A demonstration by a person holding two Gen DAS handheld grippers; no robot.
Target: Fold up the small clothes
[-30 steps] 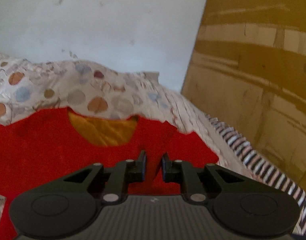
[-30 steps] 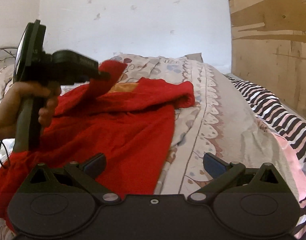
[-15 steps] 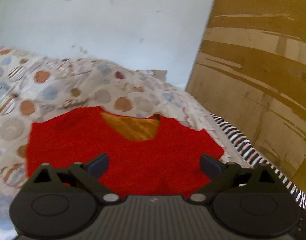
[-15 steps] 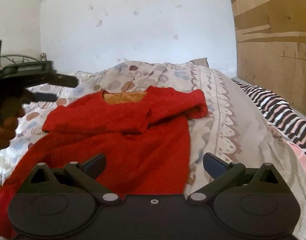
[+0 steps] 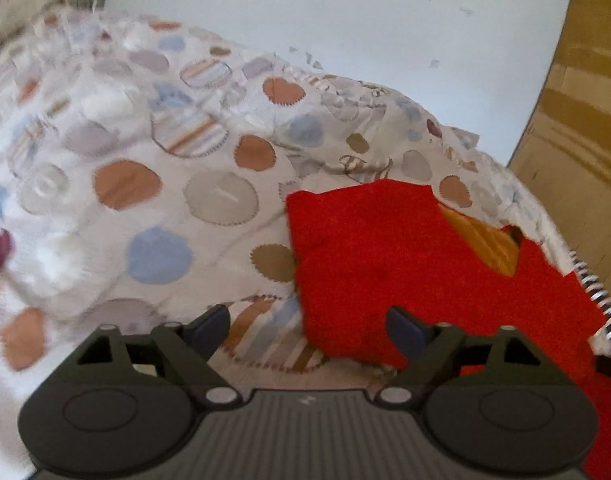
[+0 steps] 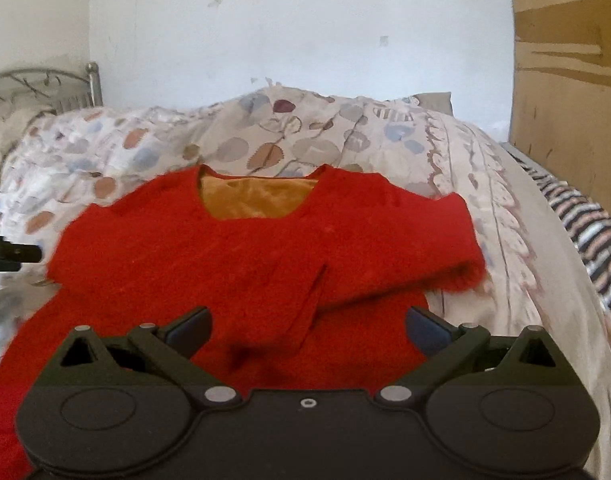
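A red knitted sweater (image 6: pixel 241 264) with an orange lining at the neck (image 6: pixel 257 200) lies flat on the bed. Both of its sleeves lie folded across the chest (image 6: pixel 425 248). My right gripper (image 6: pixel 307 328) hovers open over the sweater's lower half, with nothing pinched. My left gripper (image 5: pixel 307 328) is off the sweater's (image 5: pixel 405 264) left edge, over the bedspread. Its jaws are wide and closing, with nothing held between them. The left gripper's tip (image 6: pixel 9 254) shows at the left edge of the right wrist view.
A bedspread (image 5: pixel 145 184) with coloured dots covers the bed. A black-and-white striped blanket (image 6: pixel 585 232) lies along the right side, beside a brown wooden panel (image 6: pixel 565 100). A metal headboard (image 6: pixel 45 88) stands at the back left against a white wall.
My left gripper let go of the red sleeve, opened wide and swung left off the sweater. The sleeve now lies flat across the chest. My right gripper shifted to centre over the sweater.
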